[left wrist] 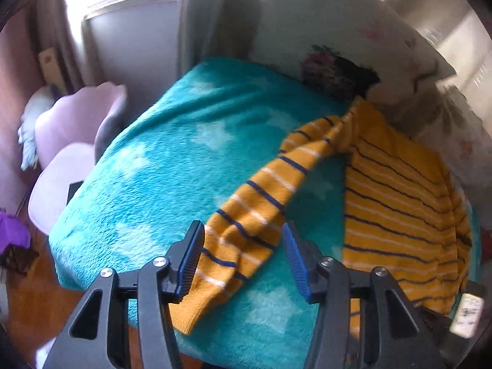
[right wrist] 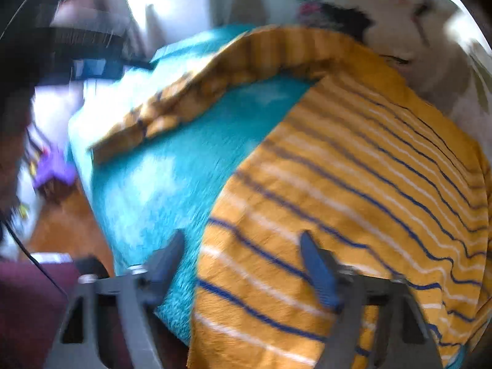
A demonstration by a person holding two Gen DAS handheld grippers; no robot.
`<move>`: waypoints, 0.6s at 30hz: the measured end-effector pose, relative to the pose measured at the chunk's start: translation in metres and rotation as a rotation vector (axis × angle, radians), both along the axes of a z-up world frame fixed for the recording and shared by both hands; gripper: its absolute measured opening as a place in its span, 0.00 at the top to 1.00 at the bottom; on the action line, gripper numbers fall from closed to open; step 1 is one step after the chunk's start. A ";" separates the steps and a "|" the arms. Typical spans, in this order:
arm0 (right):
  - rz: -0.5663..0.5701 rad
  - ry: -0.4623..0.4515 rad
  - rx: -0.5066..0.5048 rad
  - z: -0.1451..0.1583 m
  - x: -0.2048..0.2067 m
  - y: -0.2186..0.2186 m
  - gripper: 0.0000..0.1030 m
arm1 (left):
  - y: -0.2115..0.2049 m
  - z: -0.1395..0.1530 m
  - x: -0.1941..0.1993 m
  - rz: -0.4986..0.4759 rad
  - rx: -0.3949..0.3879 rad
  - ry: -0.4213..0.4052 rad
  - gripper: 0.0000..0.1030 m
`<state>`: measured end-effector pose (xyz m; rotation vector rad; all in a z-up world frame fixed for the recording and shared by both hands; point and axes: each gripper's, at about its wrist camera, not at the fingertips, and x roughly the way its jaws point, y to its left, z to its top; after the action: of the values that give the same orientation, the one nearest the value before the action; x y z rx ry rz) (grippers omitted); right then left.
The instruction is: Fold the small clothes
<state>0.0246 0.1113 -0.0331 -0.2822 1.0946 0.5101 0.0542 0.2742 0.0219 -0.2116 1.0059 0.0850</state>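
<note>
A small mustard-yellow top with navy and white stripes lies on a teal fleece blanket. Its body is at the right and one long sleeve runs toward me. My left gripper is open, its blue-padded jaws either side of the sleeve near the cuff, not closed on it. In the right wrist view the top's body fills the right half and the sleeve arcs across the far side. My right gripper is open over the hem's left edge.
The blanket covers a small raised surface with wooden floor below its left edge. A pink chair stands at the left. A floral white cloth lies behind. A purple object is on the floor.
</note>
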 end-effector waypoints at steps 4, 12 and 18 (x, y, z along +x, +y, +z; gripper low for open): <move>-0.024 0.033 -0.023 -0.004 0.005 0.009 0.77 | 0.002 0.002 -0.001 -0.031 0.012 -0.002 0.50; -0.041 0.319 0.375 -0.007 0.043 0.013 0.97 | 0.013 0.009 -0.003 -0.034 -0.042 -0.014 0.50; 0.027 0.208 0.291 0.010 0.040 0.031 0.89 | -0.008 0.019 -0.013 -0.071 -0.044 -0.033 0.42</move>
<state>0.0642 0.1419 -0.0232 0.0124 1.2013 0.7260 0.0414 0.2664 0.0407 -0.2163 0.9817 -0.0049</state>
